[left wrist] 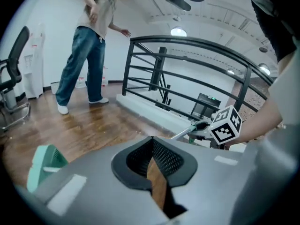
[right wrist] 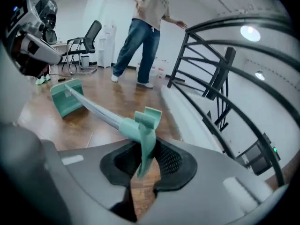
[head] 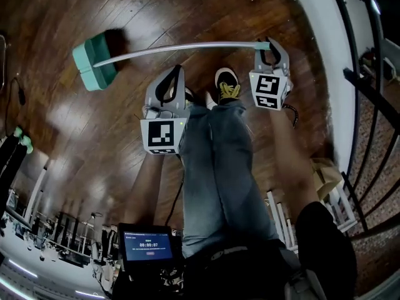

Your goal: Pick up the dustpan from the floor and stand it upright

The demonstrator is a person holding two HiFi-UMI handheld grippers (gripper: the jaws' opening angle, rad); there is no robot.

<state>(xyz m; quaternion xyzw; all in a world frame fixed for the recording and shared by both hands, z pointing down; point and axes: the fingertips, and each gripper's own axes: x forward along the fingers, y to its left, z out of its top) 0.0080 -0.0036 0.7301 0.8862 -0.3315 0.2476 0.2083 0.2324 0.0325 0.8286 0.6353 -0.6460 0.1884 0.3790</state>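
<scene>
**Right gripper clamps the dustpan's handle end; left gripper is closed on nothing**

In the head view both forearms reach forward and down on either side of the person's jeans leg. Each gripper carries its marker cube on top.

The right gripper points away from the body. In its own view the 2 jaws are clenched on the flat green grip at the end of the dustpan handle, which stands upright between the pads. From those jaws the grey pole runs out ahead and to the left. It ends at the green pan, well apart from the jaws and low over the wooden floor. Whether the pan touches the boards cannot be told.

The left gripper sits nearer the body, with the pole passing just beyond its tips. Its jaws are drawn together with only a thin slit showing floor, and nothing is between them. In its own view the pan lies to the lower left of the jaws.

The cubes show only black-and-white square patterns, no words. A small screen near the waist shows white characters too small to read.
</scene>
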